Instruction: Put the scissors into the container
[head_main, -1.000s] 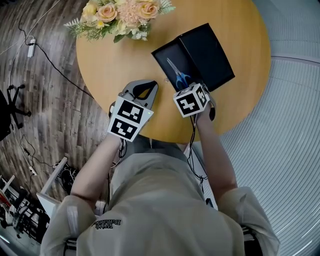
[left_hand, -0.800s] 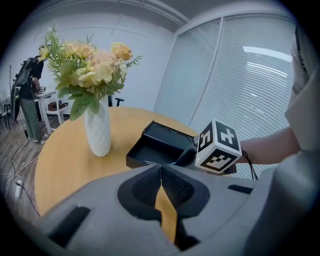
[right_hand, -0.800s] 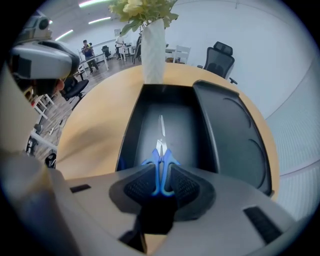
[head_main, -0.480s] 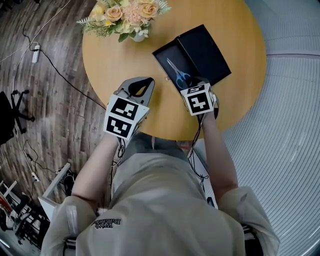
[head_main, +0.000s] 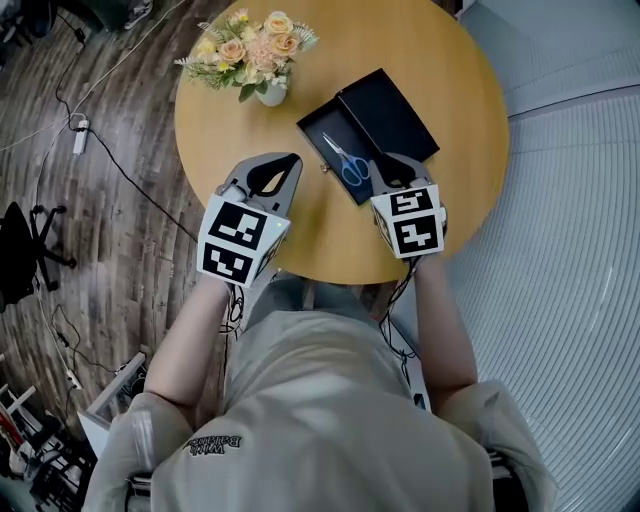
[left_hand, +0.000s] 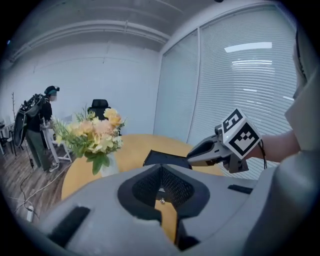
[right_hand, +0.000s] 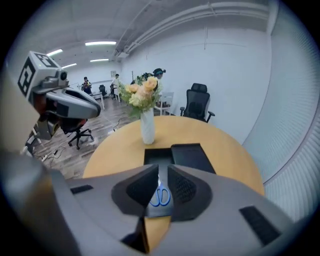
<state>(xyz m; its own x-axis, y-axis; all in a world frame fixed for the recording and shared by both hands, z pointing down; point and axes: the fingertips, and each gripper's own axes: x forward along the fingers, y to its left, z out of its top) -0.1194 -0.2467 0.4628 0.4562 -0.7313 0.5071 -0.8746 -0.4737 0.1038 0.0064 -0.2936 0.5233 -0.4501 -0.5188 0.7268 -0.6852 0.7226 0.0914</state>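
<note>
Blue-handled scissors (head_main: 349, 166) lie inside the open half of the black container (head_main: 334, 120), blades toward its far end. The lid (head_main: 390, 115) lies just beside it on the desk (head_main: 440, 70).

Change over the last second: right tongs (head_main: 385, 163) were down at the handles inside the container. Now they are drawn back over its near edge, jaws slightly parted, nothing between them.

Left tongs (head_main: 290, 162) hang left of the container, tips pressed together, empty.

Judgement: scissors released; they sit where the task wants them.

On the table (head_main: 440, 70), the scissors (head_main: 347, 163) lie in the container (head_main: 318, 125); its lid (head_main: 390, 115) sits just beside at 2 o'clock, the vase (head_main: 270, 95) apart at 10 o'clock.
</note>
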